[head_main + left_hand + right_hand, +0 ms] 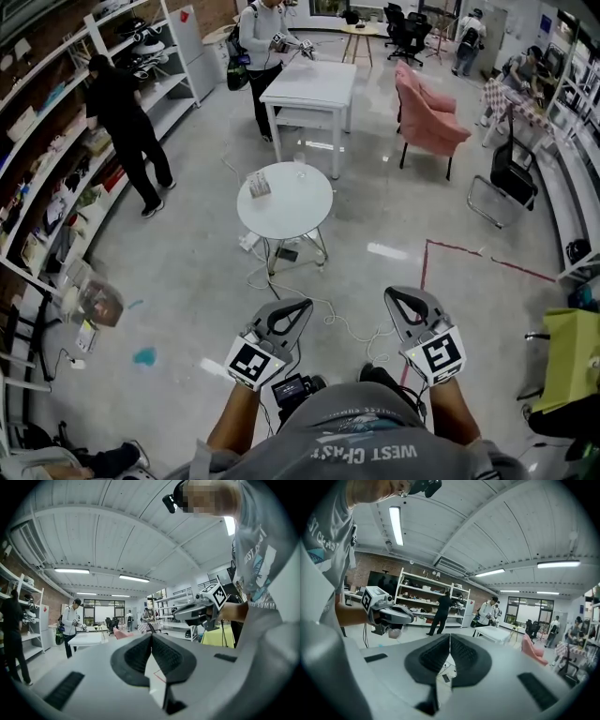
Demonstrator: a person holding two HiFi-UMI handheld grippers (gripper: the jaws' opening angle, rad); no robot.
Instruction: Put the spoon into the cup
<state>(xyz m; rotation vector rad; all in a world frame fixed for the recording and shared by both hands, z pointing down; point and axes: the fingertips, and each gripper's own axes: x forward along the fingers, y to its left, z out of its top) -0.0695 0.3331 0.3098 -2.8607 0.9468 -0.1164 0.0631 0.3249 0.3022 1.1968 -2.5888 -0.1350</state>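
Left hand-held gripper (298, 307) and right hand-held gripper (401, 294) both pinched closed, empty; round desk (309, 214) well apart ahead; nothing grasped yet, so seemingly the whole task is left.

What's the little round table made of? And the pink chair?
Round table: smooth white top, maybe painted wood or laminate, hard to tell; its thin legs look like metal. Pink chair: soft-looking matte covering, probably fabric, on thin dark legs.
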